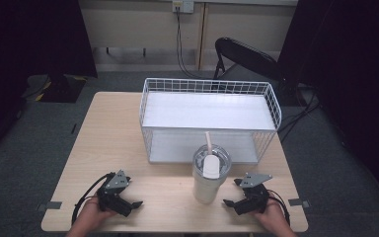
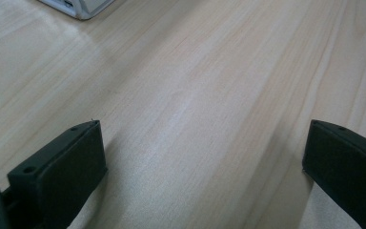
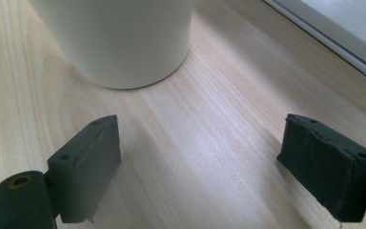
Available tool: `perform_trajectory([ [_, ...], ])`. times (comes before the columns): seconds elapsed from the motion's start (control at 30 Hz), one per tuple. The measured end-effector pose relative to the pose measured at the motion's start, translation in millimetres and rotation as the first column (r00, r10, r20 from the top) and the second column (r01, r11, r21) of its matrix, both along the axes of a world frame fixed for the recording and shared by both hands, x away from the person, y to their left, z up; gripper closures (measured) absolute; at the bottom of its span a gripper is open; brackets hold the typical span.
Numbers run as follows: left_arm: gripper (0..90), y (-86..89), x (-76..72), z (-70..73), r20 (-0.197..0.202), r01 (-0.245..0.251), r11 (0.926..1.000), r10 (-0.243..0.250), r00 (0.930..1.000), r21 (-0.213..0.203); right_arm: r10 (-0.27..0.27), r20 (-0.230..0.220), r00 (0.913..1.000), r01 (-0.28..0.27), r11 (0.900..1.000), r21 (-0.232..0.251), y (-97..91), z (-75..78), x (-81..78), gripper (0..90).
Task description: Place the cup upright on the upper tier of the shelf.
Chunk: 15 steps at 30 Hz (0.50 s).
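Cream tumbler, clear lid, straw upright, before wire basket; left claw, right claw both released, empty

Cup before basket, between tongs.

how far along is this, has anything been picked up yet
Nothing looks done yet. The tumbler stands on the table before the wire basket, untouched. Left gripper and right gripper both rest open, holding nothing. Any handling is still ahead.
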<state>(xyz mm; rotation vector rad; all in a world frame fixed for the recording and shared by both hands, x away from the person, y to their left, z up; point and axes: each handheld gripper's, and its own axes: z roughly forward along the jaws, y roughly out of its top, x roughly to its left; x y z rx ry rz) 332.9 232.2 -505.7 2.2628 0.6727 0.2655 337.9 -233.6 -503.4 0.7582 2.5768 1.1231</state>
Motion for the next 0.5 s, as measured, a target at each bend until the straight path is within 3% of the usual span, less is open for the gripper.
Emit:
perform_trajectory([
  [0.27,0.0,0.1,0.3,0.0,0.0,0.002,1.0,-0.002,1.0,0.0,0.007,-0.021,0.9998,-0.007,0.9999,-0.013,0.7,2.6,-0.8,13.6],
  [0.33,0.0,0.1,0.3,0.0,0.0,0.002,1.0,-0.002,1.0,0.0,0.018,-0.058,0.9982,-0.016,0.9996,0.021,1.9,5.2,-0.1,14.6],
  [0.5,0.0,0.1,0.4,0.0,0.0,0.003,1.0,-0.003,1.0,0.0,0.046,-0.047,0.9979,-0.043,0.9976,0.054,7.5,15.3,-1.2,13.9],
])
